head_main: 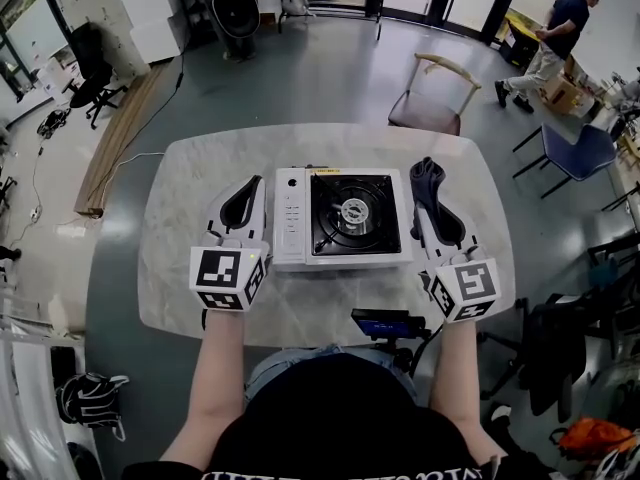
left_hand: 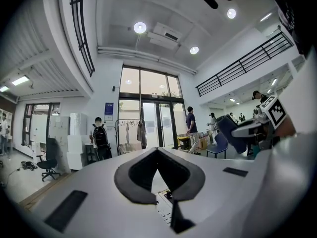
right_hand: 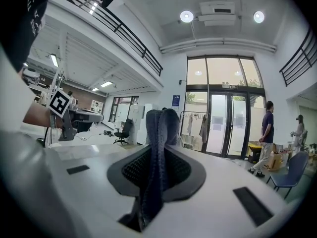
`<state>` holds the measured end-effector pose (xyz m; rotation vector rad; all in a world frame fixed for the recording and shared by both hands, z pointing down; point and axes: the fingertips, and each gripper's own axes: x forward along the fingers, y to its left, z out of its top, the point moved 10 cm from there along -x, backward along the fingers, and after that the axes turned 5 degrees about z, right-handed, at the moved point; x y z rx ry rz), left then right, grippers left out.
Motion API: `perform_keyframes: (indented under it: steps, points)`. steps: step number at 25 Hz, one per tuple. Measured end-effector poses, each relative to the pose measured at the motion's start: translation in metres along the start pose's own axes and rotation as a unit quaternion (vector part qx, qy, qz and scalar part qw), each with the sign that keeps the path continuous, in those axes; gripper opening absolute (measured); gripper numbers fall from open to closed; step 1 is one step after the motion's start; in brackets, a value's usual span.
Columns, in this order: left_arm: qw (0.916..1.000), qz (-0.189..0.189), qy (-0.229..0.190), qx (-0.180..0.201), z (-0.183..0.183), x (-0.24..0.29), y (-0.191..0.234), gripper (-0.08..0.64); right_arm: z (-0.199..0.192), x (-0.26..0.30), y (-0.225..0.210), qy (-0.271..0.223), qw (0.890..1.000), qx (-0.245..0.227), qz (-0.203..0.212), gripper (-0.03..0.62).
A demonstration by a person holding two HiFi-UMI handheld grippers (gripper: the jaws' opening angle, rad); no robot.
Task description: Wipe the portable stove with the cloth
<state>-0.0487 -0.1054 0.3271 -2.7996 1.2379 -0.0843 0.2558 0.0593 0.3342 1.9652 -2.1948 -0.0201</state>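
The white portable stove (head_main: 340, 218), with a black burner top and a control strip on its left, sits mid-table. My left gripper (head_main: 248, 194) rests just left of it, shut and holding nothing; in the left gripper view its tips (left_hand: 157, 150) meet, and a sliver of the stove (left_hand: 166, 203) shows below them. My right gripper (head_main: 431, 200) lies just right of the stove, shut on a dark blue cloth (head_main: 426, 174). In the right gripper view the cloth (right_hand: 160, 128) stands up folded between the jaws of the right gripper (right_hand: 159, 150). Both grippers point away from me, level with the stove.
The marble table (head_main: 200, 168) has rounded edges. A black device (head_main: 385, 323) sits at its near edge by my body. A wooden chair (head_main: 432, 93) stands beyond the far edge, a blue chair (head_main: 580, 150) at the right. A person (head_main: 558, 30) stands far right.
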Motion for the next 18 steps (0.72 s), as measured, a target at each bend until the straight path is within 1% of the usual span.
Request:
perform_keyframes:
  steps: [12,18]
  points:
    - [1.0,-0.007,-0.003,0.004,0.001,0.001,-0.003,0.011,-0.002,-0.01,-0.008,0.001,1.0,-0.001,-0.029,0.069]
    - [1.0,-0.003,-0.006,0.003,0.005,0.0,0.002,0.011,0.0,-0.015,-0.013,0.002,0.999,0.0,-0.043,0.069]
